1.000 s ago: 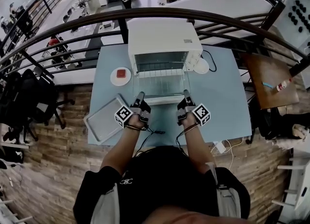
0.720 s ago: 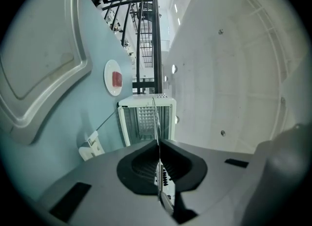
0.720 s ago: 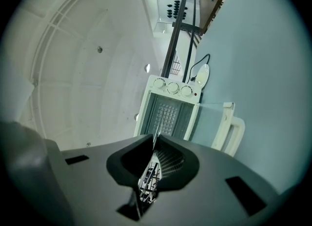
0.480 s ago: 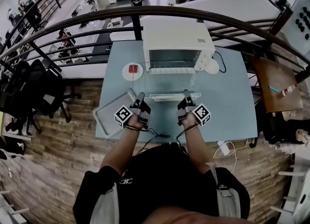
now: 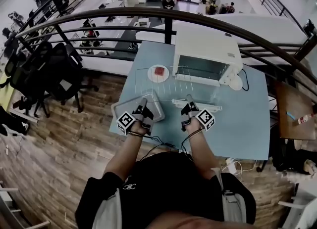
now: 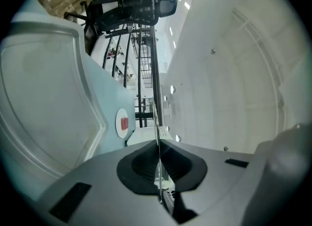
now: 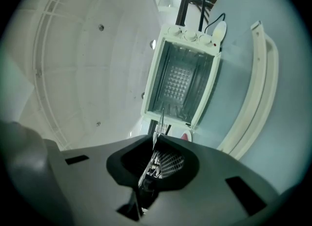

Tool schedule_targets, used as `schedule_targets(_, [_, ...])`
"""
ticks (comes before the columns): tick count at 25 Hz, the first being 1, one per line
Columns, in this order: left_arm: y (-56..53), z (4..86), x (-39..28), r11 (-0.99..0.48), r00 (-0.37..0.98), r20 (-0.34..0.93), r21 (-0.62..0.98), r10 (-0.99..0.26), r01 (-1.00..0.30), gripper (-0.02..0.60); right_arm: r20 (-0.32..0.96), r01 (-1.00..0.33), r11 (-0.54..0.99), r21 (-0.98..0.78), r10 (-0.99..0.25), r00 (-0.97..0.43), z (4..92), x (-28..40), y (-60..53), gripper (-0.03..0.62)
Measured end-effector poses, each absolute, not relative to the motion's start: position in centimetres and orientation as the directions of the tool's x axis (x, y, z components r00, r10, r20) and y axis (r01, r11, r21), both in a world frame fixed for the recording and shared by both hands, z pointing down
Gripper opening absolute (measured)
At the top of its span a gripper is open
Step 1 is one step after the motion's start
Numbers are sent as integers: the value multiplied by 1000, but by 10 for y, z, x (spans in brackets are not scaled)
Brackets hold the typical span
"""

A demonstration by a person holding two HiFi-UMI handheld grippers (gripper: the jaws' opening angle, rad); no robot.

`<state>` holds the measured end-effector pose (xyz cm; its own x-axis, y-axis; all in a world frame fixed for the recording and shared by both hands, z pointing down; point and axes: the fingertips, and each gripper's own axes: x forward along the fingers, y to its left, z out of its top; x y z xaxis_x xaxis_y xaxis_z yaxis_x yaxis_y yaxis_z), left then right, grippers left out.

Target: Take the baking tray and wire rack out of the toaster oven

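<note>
A pale blue bench (image 5: 242, 119) carries a white toaster oven (image 5: 205, 50) with its door (image 5: 198, 105) folded down and its chamber empty. A second ago the wire rack (image 5: 166, 85) hung in front of the oven mouth, over the door. It now hangs roughly flat above the bench further left, clear of the oven. Its far edge is near a small plate (image 5: 159, 72) with something red on it.

The baking tray (image 5: 121, 112) lies on the bench's near left corner as before, now under the left gripper (image 5: 142, 104). That gripper's jaws are narrow and clamp the rack's near edge. The right gripper (image 5: 189, 100) grips the same edge in the same way, further right. Both have moved left with the rack.
</note>
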<state>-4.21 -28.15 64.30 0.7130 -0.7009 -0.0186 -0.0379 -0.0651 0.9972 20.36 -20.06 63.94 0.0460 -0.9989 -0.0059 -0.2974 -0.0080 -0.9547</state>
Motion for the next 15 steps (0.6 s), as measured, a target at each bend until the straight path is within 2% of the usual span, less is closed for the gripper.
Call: schedule_targets(15, [-274, 661, -180, -24, 515, 13, 998, -857, -66, 20, 38, -320, 35, -947, -975, -220, 655, 78, -255, 32])
